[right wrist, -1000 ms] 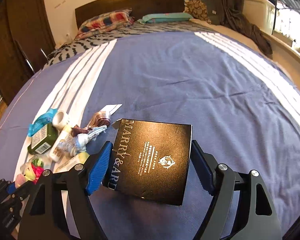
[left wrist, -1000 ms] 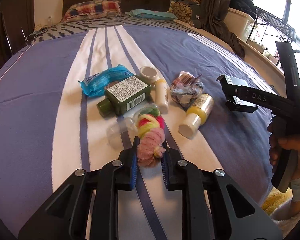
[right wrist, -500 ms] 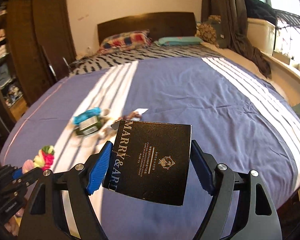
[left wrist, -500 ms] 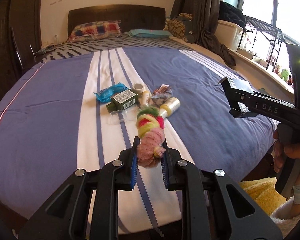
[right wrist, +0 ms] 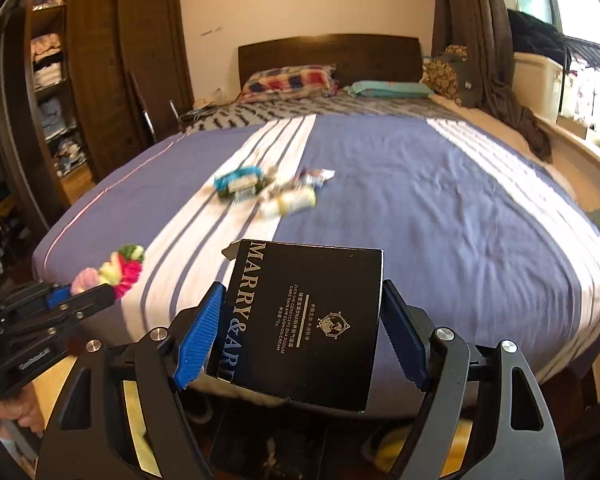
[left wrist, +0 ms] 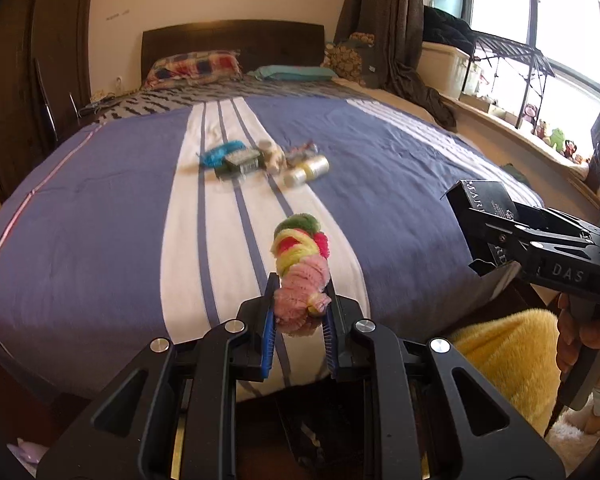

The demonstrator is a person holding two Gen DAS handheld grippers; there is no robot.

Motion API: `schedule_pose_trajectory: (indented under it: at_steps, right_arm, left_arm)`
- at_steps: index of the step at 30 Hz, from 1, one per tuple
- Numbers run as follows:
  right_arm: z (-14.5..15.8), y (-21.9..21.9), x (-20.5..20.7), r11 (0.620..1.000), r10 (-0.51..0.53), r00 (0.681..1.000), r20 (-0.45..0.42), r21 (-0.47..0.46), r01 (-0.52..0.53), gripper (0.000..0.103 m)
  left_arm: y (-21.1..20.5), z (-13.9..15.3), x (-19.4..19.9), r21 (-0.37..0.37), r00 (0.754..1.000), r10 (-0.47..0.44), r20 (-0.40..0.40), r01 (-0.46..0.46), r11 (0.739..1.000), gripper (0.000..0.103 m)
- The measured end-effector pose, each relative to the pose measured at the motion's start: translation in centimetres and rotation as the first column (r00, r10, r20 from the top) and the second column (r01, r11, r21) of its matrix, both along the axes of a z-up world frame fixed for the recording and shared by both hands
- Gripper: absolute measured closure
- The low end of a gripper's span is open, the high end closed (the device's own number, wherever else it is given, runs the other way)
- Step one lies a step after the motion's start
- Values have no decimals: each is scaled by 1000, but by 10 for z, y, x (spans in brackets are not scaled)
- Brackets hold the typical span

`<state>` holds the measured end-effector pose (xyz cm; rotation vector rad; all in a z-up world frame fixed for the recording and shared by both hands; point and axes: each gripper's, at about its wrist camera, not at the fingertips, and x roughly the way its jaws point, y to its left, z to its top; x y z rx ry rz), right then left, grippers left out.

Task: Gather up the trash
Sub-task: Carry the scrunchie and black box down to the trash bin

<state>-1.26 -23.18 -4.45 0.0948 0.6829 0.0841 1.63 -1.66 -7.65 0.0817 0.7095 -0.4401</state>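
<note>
My left gripper (left wrist: 299,312) is shut on a fuzzy pink, yellow, red and green scrunchie bundle (left wrist: 300,264), held off the foot of the bed; it also shows in the right wrist view (right wrist: 112,268). My right gripper (right wrist: 300,320) is shut on a black "MARRY & ARD" box (right wrist: 304,320), seen at the right of the left wrist view (left wrist: 484,200). A pile of trash (left wrist: 260,158) lies mid-bed: a blue wrapper, a green bottle, a yellow-white bottle (left wrist: 306,170) and crumpled wrappers. It also shows in the right wrist view (right wrist: 268,190).
The bed (left wrist: 100,208) has a blue-and-white striped cover, with pillows (left wrist: 192,68) and a dark headboard at the far end. A wardrobe (right wrist: 100,80) stands at the left. A window ledge with a rack (left wrist: 508,76) runs along the right. A yellow towel (left wrist: 500,348) lies below the bed's foot.
Both grippers have pulled back from the bed with their loads. The trash pile now looks smaller and farther, and the bed's foot edge has come into view.
</note>
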Motion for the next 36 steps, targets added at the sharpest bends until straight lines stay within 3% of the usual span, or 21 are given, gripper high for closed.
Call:
schedule_pose_trajectory:
  at_steps: [8, 16, 25, 30, 36]
  right_arm:
    - [-56, 12, -28, 1000, 24, 993, -112, -13, -25, 25]
    - [-116, 20, -24, 999, 39, 968, -247, 4, -39, 26]
    - [-180, 19, -13, 999, 36, 911, -411, 39, -22, 25]
    - [-205, 21, -8, 997, 51, 876, -479, 68, -21, 25]
    - [-225, 28, 7, 996, 71, 839, -540, 86, -29, 25]
  left_arm:
    - [0, -60, -20, 31, 992, -6, -125, 10, 999, 84]
    - [-6, -128, -20, 81, 965, -11, -261, 33, 996, 84]
    - [-13, -191, 0, 105, 910, -7, -415, 55, 993, 84]
    - [-14, -221, 12, 102, 859, -8, -512, 70, 992, 84]
    - [-21, -239, 18, 103, 823, -20, -567, 95, 990, 84]
